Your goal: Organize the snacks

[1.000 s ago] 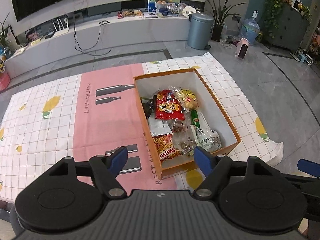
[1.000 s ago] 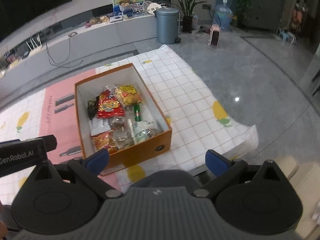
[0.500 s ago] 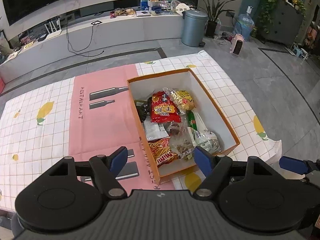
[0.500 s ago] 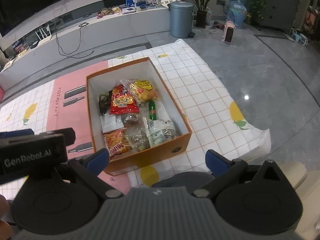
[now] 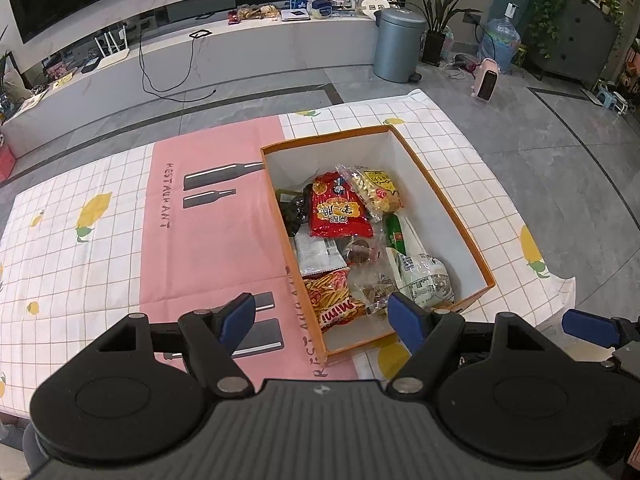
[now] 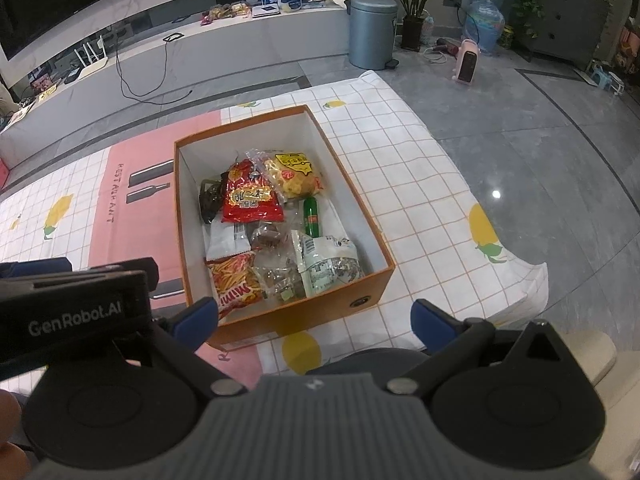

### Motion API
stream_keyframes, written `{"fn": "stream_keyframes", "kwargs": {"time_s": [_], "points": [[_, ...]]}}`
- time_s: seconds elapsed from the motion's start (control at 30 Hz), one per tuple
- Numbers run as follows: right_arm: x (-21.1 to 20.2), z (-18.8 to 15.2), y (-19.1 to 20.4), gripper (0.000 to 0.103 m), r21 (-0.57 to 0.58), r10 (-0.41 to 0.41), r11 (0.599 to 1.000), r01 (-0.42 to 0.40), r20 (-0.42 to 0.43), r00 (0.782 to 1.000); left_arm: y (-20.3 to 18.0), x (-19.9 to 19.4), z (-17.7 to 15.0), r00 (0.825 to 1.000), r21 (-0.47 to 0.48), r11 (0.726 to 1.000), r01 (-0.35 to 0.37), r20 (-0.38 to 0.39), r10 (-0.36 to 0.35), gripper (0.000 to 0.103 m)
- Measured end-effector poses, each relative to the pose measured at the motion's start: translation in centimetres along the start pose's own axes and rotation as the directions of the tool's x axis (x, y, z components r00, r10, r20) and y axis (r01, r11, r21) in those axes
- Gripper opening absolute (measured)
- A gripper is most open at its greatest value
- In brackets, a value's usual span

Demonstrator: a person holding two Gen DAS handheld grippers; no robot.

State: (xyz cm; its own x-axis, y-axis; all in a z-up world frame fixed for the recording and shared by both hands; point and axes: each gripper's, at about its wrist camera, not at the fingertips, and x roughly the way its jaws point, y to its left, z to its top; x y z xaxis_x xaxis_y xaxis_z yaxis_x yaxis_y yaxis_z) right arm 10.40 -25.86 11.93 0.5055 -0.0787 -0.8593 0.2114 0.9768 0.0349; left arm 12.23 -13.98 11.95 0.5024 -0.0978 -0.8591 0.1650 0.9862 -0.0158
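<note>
Both the left tool [image 5: 322, 316] and the right tool [image 6: 314, 318] stand wide and empty, touching nothing, at the lower frame edge just short of the orange cardboard box [image 5: 448, 208] on the checked-cloth tabletop [image 5: 80, 248], mid-frame, filled with crinkled snack packets [image 5: 340, 216].

An open orange cardboard box [image 5: 442, 196] with white inner walls sits on the tablecloth, holding crinkly snack packets: a red bag [image 5: 338, 212], a yellow-labelled clear bag [image 5: 374, 190], a striped orange bag [image 5: 332, 298].
</note>
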Motion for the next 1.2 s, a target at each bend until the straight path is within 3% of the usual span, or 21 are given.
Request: {"fn": "stream_keyframes", "kwargs": {"time_s": [0.2, 1.2], "points": [[0.2, 0.1, 0.5, 0.099, -0.04, -0.017, 0.999, 0.017, 0.003, 1.0, -0.1, 0.7, 0.0, 1.0, -0.004, 1.0, -0.019, -0.022, 0.018, 0.088], [-0.4, -0.3, 0.2, 0.097, -0.002, 0.02, 1.0, -0.02, 0.012, 1.0, -0.2, -0.6, -0.3, 1.0, -0.006, 1.0, -0.01, 0.011, 0.01, 0.089]]}}
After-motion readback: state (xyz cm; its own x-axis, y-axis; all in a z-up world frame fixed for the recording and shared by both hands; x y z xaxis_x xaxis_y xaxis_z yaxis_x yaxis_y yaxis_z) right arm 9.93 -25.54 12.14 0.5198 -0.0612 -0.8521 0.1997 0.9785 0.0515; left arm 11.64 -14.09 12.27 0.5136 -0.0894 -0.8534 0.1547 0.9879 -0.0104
